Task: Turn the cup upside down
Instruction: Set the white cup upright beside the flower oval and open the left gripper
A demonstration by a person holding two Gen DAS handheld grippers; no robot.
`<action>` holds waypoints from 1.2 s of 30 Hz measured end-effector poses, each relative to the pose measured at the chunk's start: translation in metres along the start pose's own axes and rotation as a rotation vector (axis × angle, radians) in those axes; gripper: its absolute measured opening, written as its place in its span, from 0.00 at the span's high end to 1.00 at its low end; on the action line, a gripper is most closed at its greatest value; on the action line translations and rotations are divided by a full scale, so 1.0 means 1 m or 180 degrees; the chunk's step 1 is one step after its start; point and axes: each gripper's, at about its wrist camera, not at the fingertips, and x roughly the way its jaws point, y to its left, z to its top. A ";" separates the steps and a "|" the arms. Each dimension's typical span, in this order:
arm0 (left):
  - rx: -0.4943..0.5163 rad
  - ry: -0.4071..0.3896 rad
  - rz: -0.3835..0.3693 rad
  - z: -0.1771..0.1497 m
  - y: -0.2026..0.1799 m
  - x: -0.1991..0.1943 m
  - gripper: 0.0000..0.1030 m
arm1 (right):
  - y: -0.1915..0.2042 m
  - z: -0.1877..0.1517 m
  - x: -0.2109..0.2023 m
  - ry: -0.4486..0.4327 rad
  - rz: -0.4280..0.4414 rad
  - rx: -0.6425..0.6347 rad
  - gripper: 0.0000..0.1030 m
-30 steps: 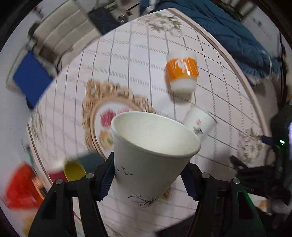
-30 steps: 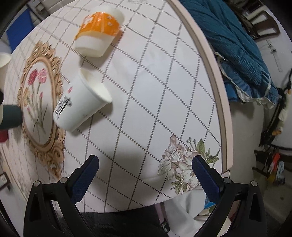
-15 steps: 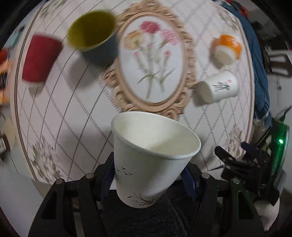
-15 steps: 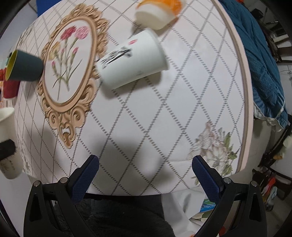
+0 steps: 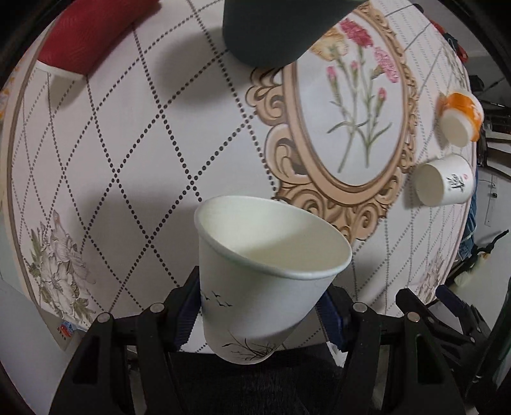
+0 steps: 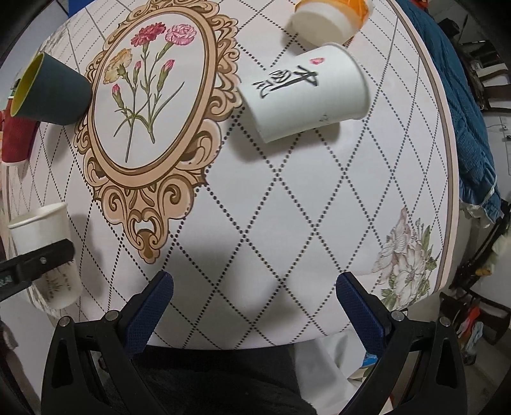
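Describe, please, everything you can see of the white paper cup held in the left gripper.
The white paper cup tapers to a narrow base, has a rolled rim, and carries small black birds and grass sketched on its wall. It looks empty and undented. The left gripper clamps its lower wall between blue pads, mouth facing away from the camera towards the table.

Left wrist view: looks steeply down on the table (image 5: 134, 166) from near its front edge, the cup (image 5: 255, 281) close to the lens. Right wrist view: the same downward aim, further right along that edge. Shared: floral medallion (image 5: 354, 105) (image 6: 150, 95), dark cup (image 5: 271, 28) (image 6: 51, 92), lettered cup (image 5: 444, 185) (image 6: 306, 92), orange cup (image 5: 460, 118) (image 6: 332, 16).
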 end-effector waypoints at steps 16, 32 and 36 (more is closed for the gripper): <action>-0.0123 0.0114 -0.0105 0.011 0.010 0.022 0.37 | 0.003 -0.005 0.029 0.0156 0.0069 0.0195 0.00; -0.0324 0.0134 -0.0134 0.014 0.017 0.032 0.18 | -0.021 -0.005 0.024 0.0150 0.0110 0.0260 0.00; -0.0312 0.0124 -0.0114 0.014 0.023 0.026 0.18 | -0.027 -0.004 0.018 0.0149 0.0116 0.0267 0.00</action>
